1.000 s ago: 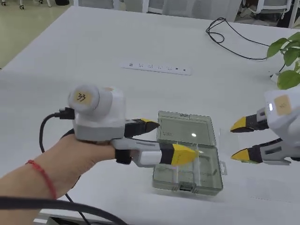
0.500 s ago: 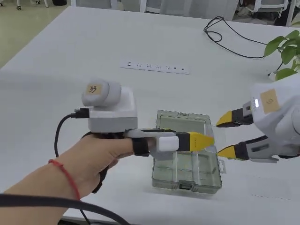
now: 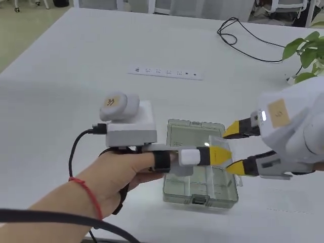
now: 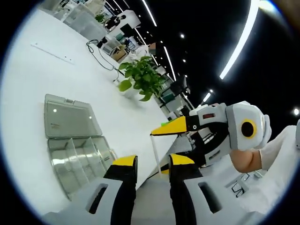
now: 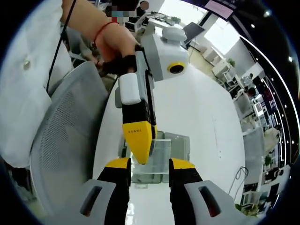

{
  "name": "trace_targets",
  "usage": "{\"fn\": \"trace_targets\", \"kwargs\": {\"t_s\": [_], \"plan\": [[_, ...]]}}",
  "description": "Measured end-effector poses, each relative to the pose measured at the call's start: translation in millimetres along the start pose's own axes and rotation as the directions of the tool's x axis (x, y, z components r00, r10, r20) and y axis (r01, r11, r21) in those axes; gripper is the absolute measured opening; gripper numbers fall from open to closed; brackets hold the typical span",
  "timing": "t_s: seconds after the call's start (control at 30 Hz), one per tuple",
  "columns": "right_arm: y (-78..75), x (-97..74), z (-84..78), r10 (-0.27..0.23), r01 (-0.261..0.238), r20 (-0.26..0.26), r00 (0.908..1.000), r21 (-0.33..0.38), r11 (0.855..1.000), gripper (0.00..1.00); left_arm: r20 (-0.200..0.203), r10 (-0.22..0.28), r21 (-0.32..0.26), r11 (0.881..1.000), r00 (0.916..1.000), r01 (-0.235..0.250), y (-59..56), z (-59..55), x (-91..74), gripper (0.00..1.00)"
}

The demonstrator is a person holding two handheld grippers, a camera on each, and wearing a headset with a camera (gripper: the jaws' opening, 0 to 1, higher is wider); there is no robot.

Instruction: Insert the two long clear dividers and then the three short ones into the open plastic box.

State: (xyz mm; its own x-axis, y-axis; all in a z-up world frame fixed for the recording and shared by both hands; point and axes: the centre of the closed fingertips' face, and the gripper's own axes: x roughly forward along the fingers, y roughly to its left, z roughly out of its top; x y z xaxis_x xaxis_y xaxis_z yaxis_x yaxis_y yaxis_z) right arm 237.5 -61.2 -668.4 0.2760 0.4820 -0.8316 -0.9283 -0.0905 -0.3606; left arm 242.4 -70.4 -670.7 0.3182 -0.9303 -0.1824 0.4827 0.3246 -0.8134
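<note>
**Right gripper has a divider, both grippers over the box**

Open plastic box [image 3: 174, 195] sits on the white table [image 3: 76, 76] right in front of me, lid folded back flat on the far side. The tray has clear partitions in it; I can't count them for sure.

My left gripper [image 3: 220, 154] points across the box from the left, tip above the tray. In the left gripper view its jaws stand apart, released, nothing pinched between them. My left hand [image 3: 121, 174] is wrapped around its handle.

My right gripper [image 3: 237, 148] comes in from the right, at the box's right edge, facing the left one tip to tip. A thin clear divider [image 4: 154, 152] shows edge-on in the left gripper view, upright, spanning from the right gripper's upper yellow tip to the lower one. It looks grasped edge to edge there, above the table and to the right of the box.

Farther back: power strip [image 3: 164, 72], black cable [image 3: 243, 35], green plant [image 3: 304, 50].
</note>
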Motion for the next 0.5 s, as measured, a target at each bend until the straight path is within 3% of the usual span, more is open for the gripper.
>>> {"fn": "trace_targets", "kwargs": {"t_s": [0.5], "plan": [[1.0, 0.4, -1.4, -0.002, 0.002, -0.017, 0.9999, 0.002, 1.000, 0.33, -0.011, -0.028, 0.000, 1.000, 0.9995, 0.028, -4.5, -2.8, 2.8, 0.00]]}}
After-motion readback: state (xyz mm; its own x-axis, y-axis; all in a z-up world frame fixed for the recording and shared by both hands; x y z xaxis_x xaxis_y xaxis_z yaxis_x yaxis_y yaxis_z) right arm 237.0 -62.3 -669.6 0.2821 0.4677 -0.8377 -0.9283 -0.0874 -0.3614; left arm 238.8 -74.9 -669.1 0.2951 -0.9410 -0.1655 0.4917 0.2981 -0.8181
